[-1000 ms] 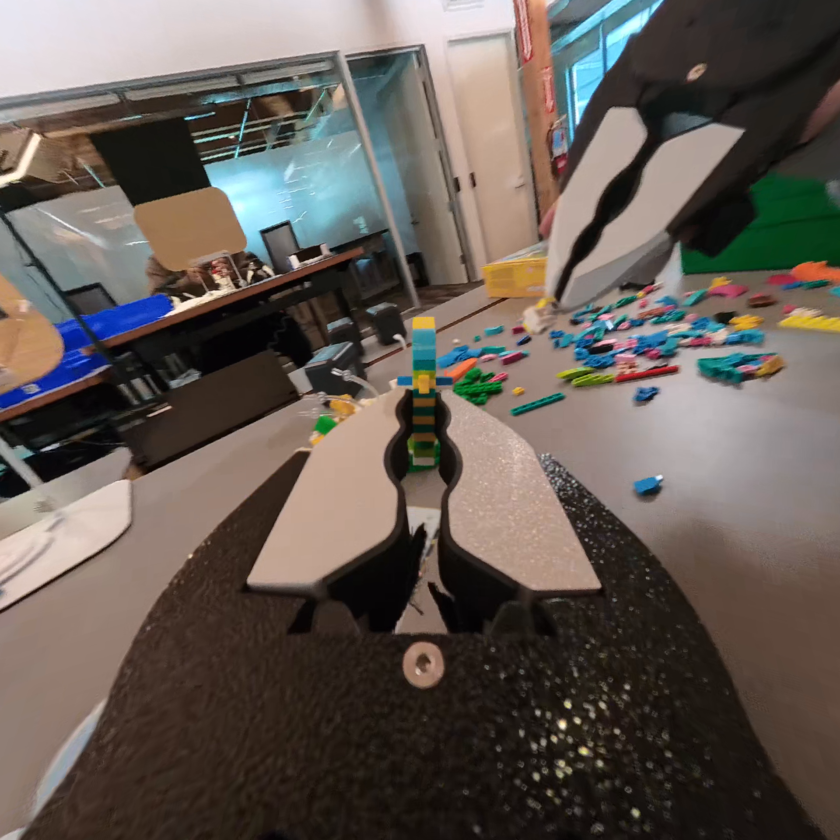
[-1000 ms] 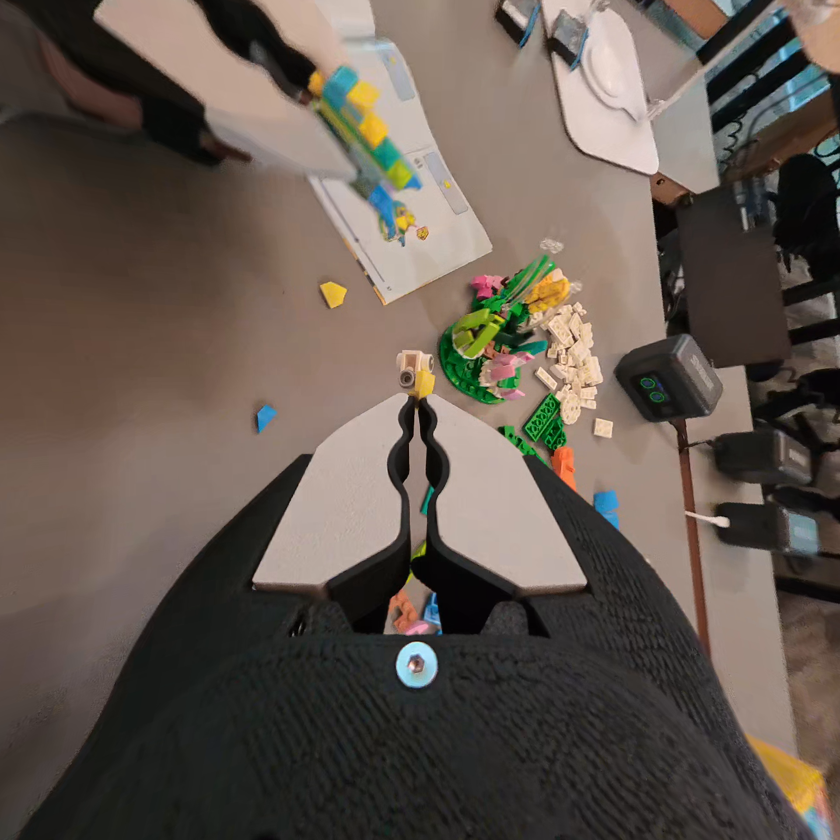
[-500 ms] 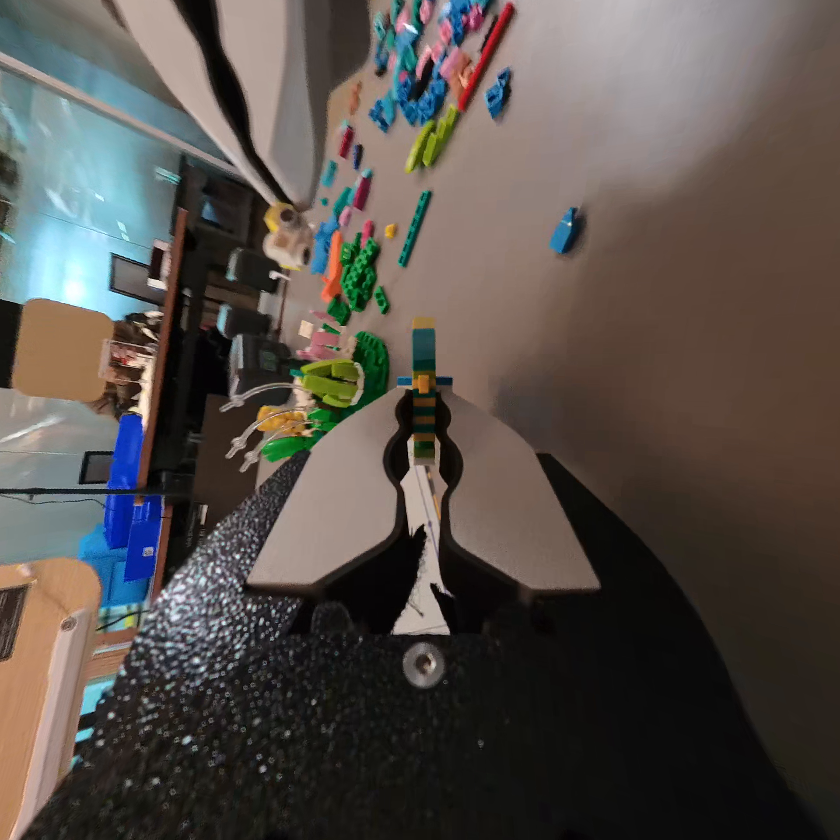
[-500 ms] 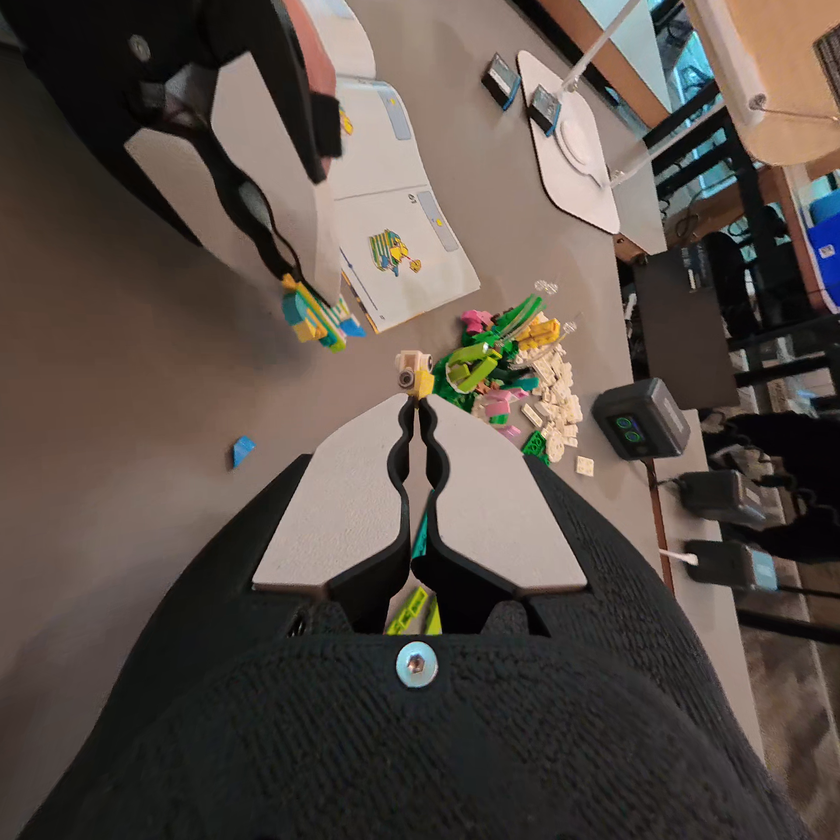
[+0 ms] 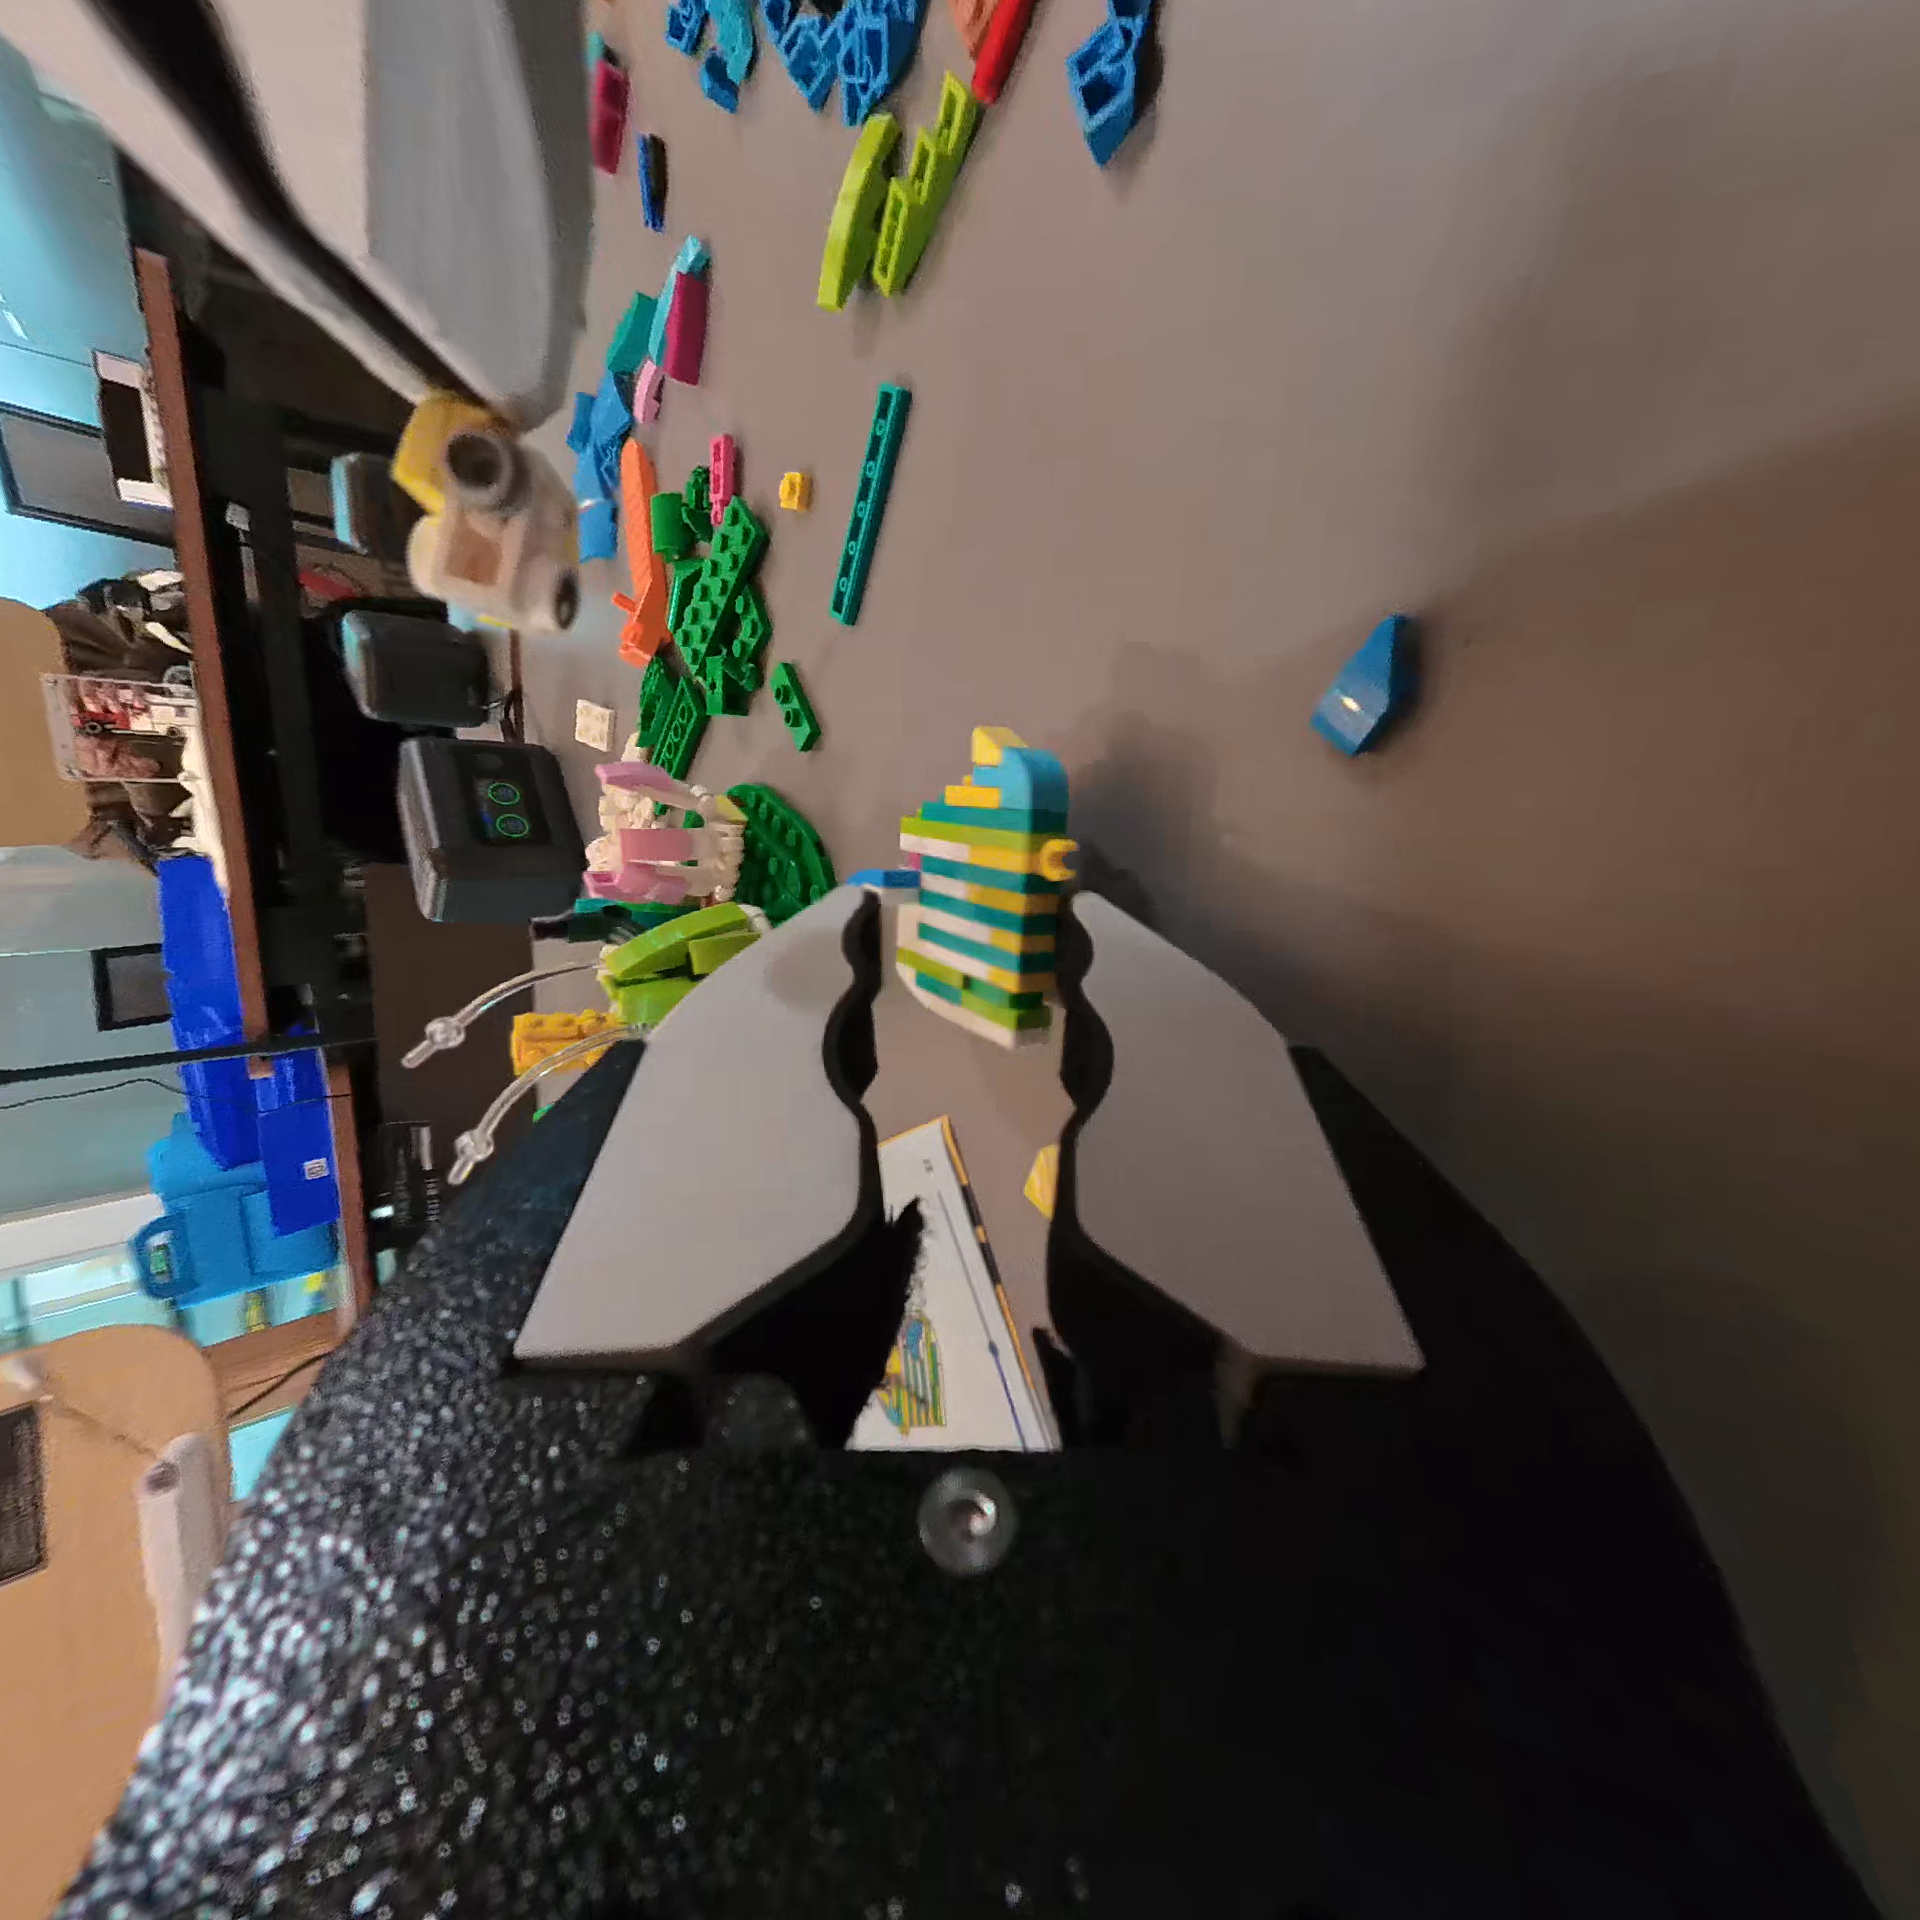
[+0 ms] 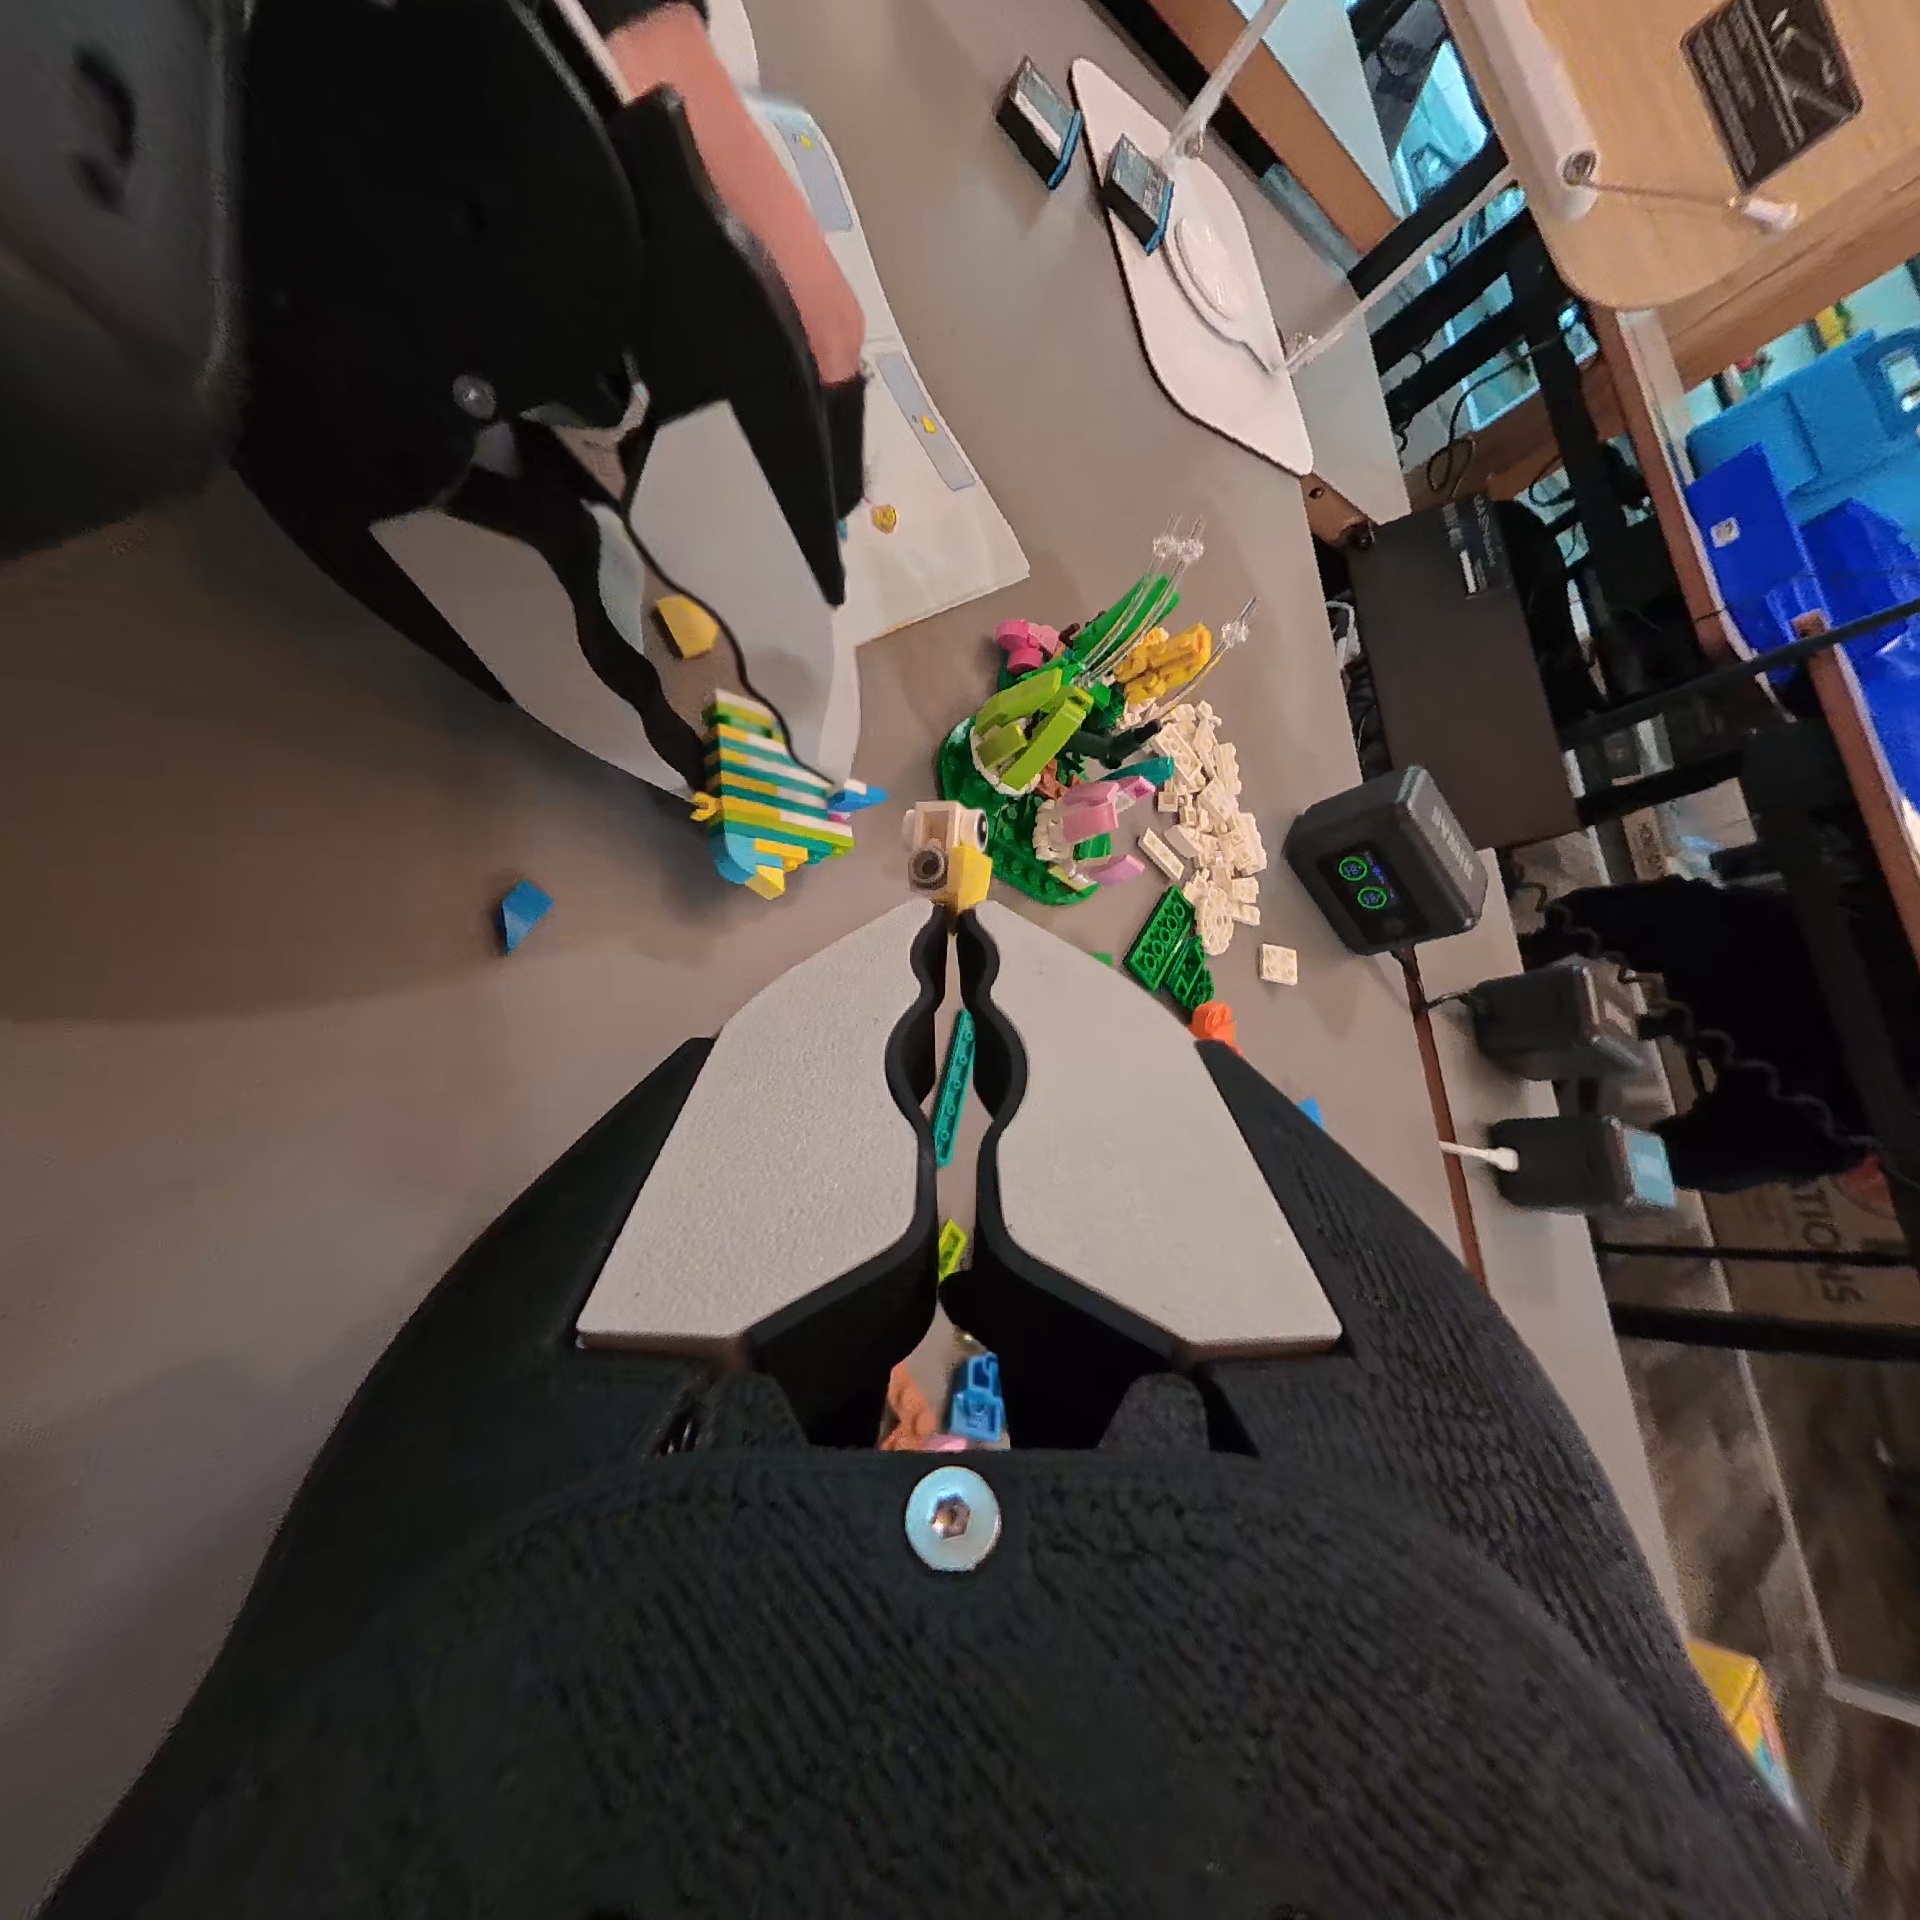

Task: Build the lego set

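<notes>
Striped fish build [image 5: 982, 914] of stacked teal, yellow, lime and white plates, lying on the grey table [image 5: 1558, 520] between the parted tips of the left gripper [image 5: 971, 914]; contact with the pads unclear. Just beside it, a small cream-and-yellow piece [image 6: 945, 847] pinched at the closed tips of the right gripper [image 6: 951, 920]. Beyond, a green flower build [image 6: 1049, 769], white pieces [image 6: 1210, 821], a booklet [image 6: 935, 520]. Lone blue slope [image 6: 523, 912] apart.

Office-type lab: grey bench [image 6: 260, 1091], glass partition walls [image 5: 52, 312], blue storage bins [image 6: 1808, 499], power adapters [image 6: 1558, 1018].
</notes>
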Tool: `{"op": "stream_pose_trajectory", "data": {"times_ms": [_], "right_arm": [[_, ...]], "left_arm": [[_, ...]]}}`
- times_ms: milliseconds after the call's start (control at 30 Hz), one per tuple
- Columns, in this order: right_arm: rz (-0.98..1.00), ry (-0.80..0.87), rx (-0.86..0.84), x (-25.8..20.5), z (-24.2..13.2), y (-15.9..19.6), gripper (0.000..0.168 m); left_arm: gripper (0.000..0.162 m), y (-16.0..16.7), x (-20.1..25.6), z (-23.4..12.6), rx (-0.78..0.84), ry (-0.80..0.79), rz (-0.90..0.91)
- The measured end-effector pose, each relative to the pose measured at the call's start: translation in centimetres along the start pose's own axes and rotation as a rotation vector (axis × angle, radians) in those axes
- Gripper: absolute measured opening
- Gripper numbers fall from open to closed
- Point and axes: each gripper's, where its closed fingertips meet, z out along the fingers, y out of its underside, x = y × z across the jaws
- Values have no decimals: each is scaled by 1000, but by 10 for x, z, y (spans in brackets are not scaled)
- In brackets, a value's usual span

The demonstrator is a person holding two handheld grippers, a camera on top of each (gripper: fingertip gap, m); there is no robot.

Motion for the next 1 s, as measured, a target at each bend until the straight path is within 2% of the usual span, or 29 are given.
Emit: {"op": "stream_pose_trajectory", "data": {"times_ms": [100, 200, 333, 433, 500, 567, 667, 767, 800, 900, 1000], "right_arm": [[-106, 8, 57, -2, -1, -11, 0], [-272, 45, 81, -4, 2, -21, 0], [-545, 99, 86, -10, 9, -36, 0], [-708, 115, 114, -18, 15, -51, 0], [-783, 120, 132, -23, 19, -60, 1], [-832, 123, 144, -26, 22, -67, 1], [-851, 126, 159, -26, 26, -75, 1], [-852, 119, 169, -27, 29, -79, 1], [-854, 119, 169, -27, 30, -81, 0], [-814, 107, 165, -28, 34, -83, 1], [-670, 92, 117, -18, 37, -80, 18]], "left_arm": [[49, -3, 8, -12, 57, 128, -145], [50, -7, 14, -28, 156, 289, -346], [52, -20, -9, -60, 430, 415, -752], [67, -24, -33, -80, 609, 469, -998], [60, -21, -38, -84, 641, 440, -1021], [46, -18, -35, -85, 624, 405, -980], [32, -13, -30, -86, 596, 395, -944], [26, -8, -32, -88, 611, 384, -956], [18, -7, -33, -88, 619, 376, -956], [14, 1, -30, -86, 591, 374, -949], [14, 19, -37, -87, 576, 295, -989]]}}
